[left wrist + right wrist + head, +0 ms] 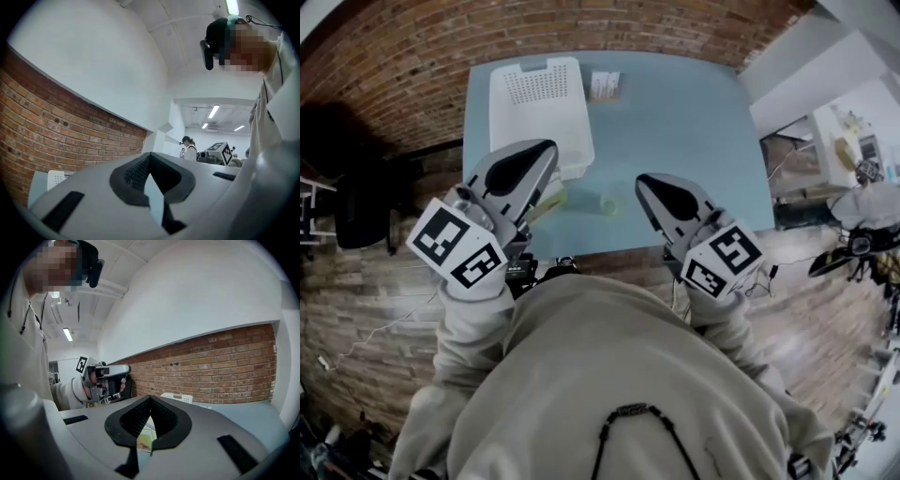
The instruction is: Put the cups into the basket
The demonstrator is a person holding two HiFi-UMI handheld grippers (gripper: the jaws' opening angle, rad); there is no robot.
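Note:
A white slotted basket (539,108) stands at the back left of the light blue table (675,131). A pale yellow-green cup (607,202) lies on the table near its front edge, between my two grippers. A second yellowish thing (549,199) shows beside the left gripper, partly hidden. My left gripper (549,147) hovers over the basket's near corner, its jaws together with nothing in them. My right gripper (641,181) is just right of the cup, shut and empty. In the right gripper view a bit of yellow-green (145,441) shows below the jaws (150,398).
A small white card or box (605,84) lies behind the basket at the table's far edge. A brick wall (412,56) runs behind and left of the table. White furniture (825,122) stands on the right. Another person (188,147) stands far off.

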